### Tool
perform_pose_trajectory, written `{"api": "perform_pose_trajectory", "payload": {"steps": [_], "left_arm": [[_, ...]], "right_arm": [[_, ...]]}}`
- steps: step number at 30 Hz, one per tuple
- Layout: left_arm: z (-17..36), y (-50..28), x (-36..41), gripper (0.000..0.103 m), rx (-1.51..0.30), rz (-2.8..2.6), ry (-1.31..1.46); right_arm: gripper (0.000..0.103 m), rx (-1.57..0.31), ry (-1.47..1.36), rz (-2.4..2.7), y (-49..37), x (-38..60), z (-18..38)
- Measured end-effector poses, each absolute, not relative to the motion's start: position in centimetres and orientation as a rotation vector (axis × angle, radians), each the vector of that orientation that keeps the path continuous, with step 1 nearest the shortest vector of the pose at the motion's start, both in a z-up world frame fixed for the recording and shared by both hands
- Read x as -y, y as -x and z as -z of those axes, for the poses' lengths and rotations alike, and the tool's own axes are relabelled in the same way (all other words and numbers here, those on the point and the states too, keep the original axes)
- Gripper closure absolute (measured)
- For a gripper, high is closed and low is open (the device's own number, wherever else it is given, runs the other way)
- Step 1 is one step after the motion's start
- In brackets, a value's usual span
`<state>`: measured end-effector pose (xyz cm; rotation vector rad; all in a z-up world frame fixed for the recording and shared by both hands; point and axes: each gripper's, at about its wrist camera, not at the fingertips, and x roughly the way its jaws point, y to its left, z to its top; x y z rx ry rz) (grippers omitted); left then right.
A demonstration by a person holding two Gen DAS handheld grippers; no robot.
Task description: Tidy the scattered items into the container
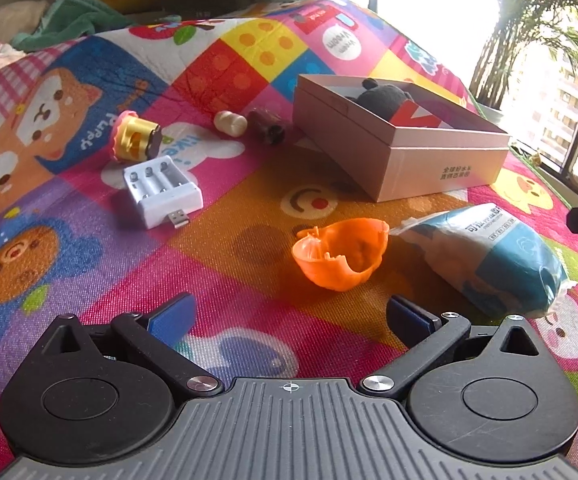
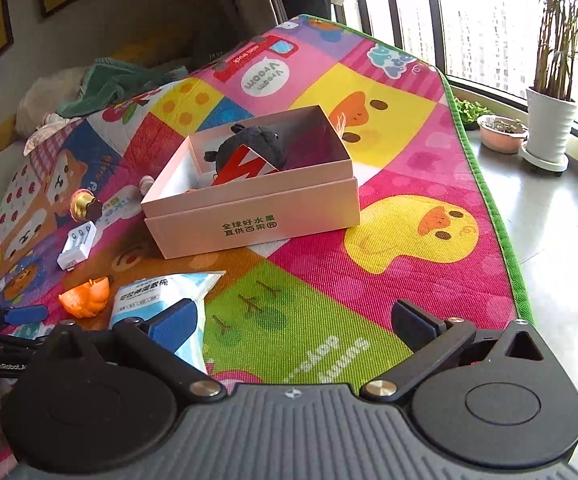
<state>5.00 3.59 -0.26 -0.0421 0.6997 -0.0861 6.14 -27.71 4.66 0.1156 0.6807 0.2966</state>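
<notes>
My left gripper [image 1: 289,316] stands open low over the play mat, nothing between its fingers. Just ahead of it lies an orange half shell [image 1: 341,254], and a blue-and-white tissue pack [image 1: 489,256] lies to the shell's right. Further left lie a white battery charger [image 1: 161,190], a yellow-and-pink toy [image 1: 135,138], a cream piece [image 1: 230,123] and a dark brown piece [image 1: 267,125]. The pink box [image 2: 249,216] holds a black plush [image 2: 249,144] and a red card. My right gripper [image 2: 295,320] is open and empty, with the tissue pack [image 2: 161,292] beside its left finger.
The colourful mat [image 2: 409,232] ends in a green edge on the right, with tiled floor and potted plants [image 2: 549,128] by the window. A green towel [image 1: 73,20] and cushions lie beyond the mat's far left. The left gripper's blue pad [image 2: 25,314] shows near the orange shell [image 2: 85,296].
</notes>
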Motion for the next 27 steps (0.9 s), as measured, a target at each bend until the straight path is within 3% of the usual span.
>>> {"api": "perform_pose_trajectory", "payload": {"steps": [10,15,17,18,19,27], "left_arm": [[0.2,-5.1,-3.8,0.0,-0.702,0.053,0.05],[0.3,-5.1,-3.8,0.0,-0.703,0.053,0.047],[0.2,-5.1,-3.8,0.0,-0.703,0.054,0.047],[0.3,-5.1,-3.8,0.0,-0.703,0.055,0.048],[0.3,-5.1,-3.9,0.0,-0.703,0.058,0.051],[-1.0,-5.9,-2.3,0.0,-0.693,0.156,0.083]], "right_arm": [[0.0,-0.636,0.163,-0.579,-3.9,21.5,-4.7],[0.0,-0.646,0.129,-0.606,-6.7,18.8,-4.0],[0.006,-0.696,0.109,-0.619,-7.9,18.3,-3.2],[0.021,-0.72,0.104,-0.628,-8.2,18.2,-2.8],[0.045,-0.747,0.1,-0.634,-8.3,18.3,-2.4],[0.048,-0.708,0.003,-0.571,-5.9,22.7,-4.0]]}}
